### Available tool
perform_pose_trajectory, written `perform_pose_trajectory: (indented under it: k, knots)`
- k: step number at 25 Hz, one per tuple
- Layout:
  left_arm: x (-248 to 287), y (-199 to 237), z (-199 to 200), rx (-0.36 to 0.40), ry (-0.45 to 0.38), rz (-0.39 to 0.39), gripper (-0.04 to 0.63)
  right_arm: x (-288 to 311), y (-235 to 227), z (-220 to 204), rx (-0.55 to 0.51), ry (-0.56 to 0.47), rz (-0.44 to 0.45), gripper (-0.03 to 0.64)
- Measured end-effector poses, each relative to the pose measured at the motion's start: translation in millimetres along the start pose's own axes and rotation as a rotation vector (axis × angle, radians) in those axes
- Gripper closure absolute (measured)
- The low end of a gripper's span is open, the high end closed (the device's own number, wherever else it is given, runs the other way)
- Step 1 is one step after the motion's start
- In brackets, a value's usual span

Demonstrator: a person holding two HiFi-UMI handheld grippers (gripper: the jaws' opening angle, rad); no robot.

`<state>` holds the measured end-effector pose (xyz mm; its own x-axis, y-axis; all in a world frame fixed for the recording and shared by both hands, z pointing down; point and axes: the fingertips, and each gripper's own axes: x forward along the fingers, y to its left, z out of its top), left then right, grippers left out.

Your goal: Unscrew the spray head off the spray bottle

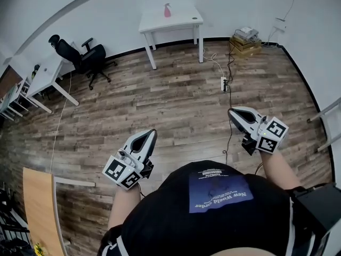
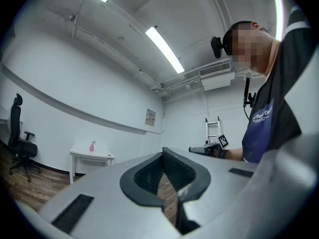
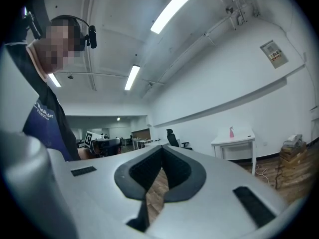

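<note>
Spray bottle (image 1: 167,10), slim and pink, stands on flat white table (image 1: 181,19).

One spray bottle (image 1: 167,10) (pink), two hand-held grippers (image 1: 151,134) (image 1: 233,111), one office chair (image 1: 81,57).

This looks like a sparsely furnished office. It has a wood-plank floor (image 1: 176,105) and plain white walls, with a white counter (image 1: 184,19) at the far wall. A black swivel chair (image 1: 85,57) sits beside more white desks (image 1: 45,76). Tube lights (image 2: 164,49) and an air-conditioning unit (image 2: 215,69) hang from a bare ceiling. Dimly, there may be further rows of desks (image 3: 132,143) beyond.
</note>
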<state>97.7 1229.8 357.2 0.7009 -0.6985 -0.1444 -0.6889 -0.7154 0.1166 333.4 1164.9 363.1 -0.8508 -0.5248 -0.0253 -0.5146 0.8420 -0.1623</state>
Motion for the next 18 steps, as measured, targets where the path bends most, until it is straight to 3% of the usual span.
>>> perform_pose_trajectory:
  k: [10,18]
  knots:
    - [-43.5,123.2,18.7,-0.002,-0.027,0.023,0.594,115.8,-14.1,3.4,0.02,-0.024,-0.064,0.62]
    - [-26.2,176.6,16.9,-0.033,-0.028,0.039,0.594,167.6,-45.9,-0.7,0.034,0.02,-0.06,0.62]
